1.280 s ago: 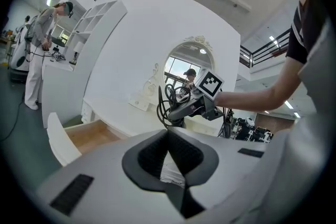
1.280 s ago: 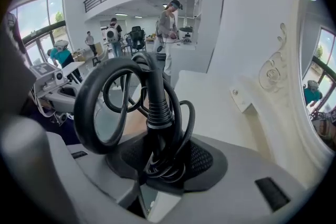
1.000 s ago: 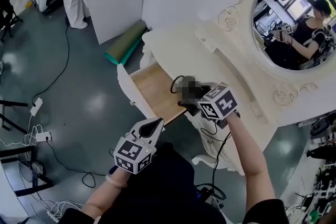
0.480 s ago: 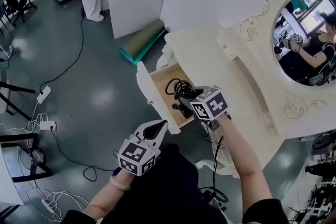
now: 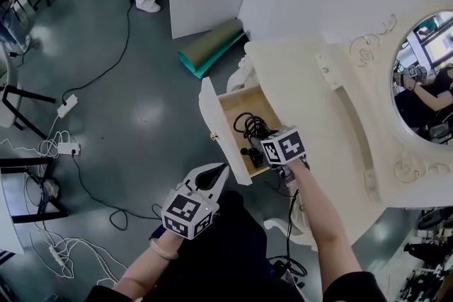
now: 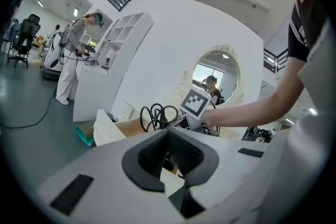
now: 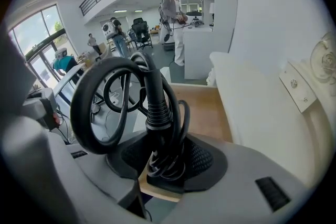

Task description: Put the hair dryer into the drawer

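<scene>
Left gripper (image 5: 214,175): jaws closed together with nothing between them, held short of the drawer (image 5: 214,125), whose front panel stands just ahead of and above its tips in the head view.

Drawer: pulled open, wooden floor exposed.

Hair dryer (image 7: 157,113): clamped between the right gripper's pads at the base of the handle, where the ribbed collar of the cord (image 7: 89,102) begins. It projects ahead of the jaws over the drawer floor. Whether it touches the floor cannot be told.

Right gripper (image 7: 163,165): clenched on that handle, pointing steeply down into the drawer.

Assessment: the body is likely rigid, smooth plastic and fairly light, but head-heavy, so it may pivot in the pads. The cord is springy, and its loose loops could catch the drawer rim. The handle is the sound hold, not the cord.
</scene>
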A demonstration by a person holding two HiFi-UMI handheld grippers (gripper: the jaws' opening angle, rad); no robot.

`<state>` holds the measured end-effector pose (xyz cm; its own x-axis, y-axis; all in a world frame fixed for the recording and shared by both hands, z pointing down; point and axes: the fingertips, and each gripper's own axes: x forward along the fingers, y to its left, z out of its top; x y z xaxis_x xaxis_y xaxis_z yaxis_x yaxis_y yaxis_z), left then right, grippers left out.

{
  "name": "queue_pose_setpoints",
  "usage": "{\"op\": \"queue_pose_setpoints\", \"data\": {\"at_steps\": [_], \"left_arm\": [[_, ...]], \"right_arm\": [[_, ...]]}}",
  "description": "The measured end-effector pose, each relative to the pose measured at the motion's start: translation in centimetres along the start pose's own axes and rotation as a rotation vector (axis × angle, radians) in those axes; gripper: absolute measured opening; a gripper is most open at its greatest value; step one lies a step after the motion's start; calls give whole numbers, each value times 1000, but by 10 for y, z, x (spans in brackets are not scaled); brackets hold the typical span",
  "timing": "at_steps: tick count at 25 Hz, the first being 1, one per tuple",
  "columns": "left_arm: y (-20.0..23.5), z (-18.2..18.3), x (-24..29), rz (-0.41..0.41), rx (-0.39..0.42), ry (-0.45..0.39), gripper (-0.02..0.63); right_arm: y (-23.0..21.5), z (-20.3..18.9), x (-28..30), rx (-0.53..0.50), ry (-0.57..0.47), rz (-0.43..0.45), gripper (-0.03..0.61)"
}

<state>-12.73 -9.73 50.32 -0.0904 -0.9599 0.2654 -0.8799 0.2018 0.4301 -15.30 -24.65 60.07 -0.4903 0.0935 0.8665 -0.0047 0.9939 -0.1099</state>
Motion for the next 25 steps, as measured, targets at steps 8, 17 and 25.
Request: {"op": "queue_pose_setpoints", "data": {"at_steps": [8,17,25], "left_arm": [[12,5,14,21,-13,-6,14],[34,7,18,91,-37,-9,14],[40,6,25,115,-54,-2,14]], "right_arm": [[-7,-8,33,20,81,19,186],[-27,-5,63,131,126,44,186],[-38,5,96,166,152,37,186]]}}
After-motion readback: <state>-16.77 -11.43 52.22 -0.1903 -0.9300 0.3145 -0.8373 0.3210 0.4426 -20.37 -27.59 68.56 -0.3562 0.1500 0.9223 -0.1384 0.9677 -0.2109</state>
